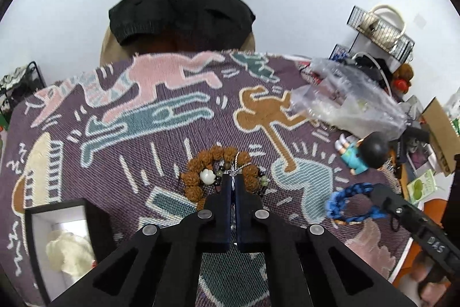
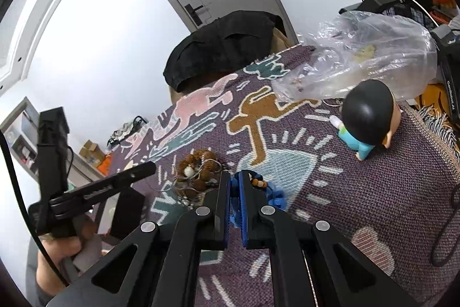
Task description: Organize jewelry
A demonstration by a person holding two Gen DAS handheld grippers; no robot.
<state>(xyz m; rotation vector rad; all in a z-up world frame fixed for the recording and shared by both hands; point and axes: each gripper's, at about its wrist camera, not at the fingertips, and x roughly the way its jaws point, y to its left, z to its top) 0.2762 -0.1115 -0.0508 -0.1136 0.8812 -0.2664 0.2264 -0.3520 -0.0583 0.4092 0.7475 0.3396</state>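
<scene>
My left gripper [image 1: 233, 177] is shut on a thin silver necklace chain [image 1: 236, 163] with a small crystal pendant, just above a brown seed-bead bracelet [image 1: 198, 177] that carries a white flower bead [image 1: 207, 176] on the patterned cloth. My right gripper [image 2: 235, 177] is shut on a blue braided bracelet [image 2: 274, 196]; in the left wrist view it shows as a blue loop [image 1: 345, 202] at the right gripper's tip. The brown bracelet pile [image 2: 198, 173] lies left of the right gripper. An open black jewelry box [image 1: 61, 238] sits at the lower left.
A purple patterned cloth [image 1: 143, 134] covers the table. A doll with a black head [image 2: 365, 117] lies at the right. A clear plastic bag [image 2: 359, 56] lies behind it. A black garment [image 1: 181, 12] hangs over a chair at the far edge. Clutter fills the right side.
</scene>
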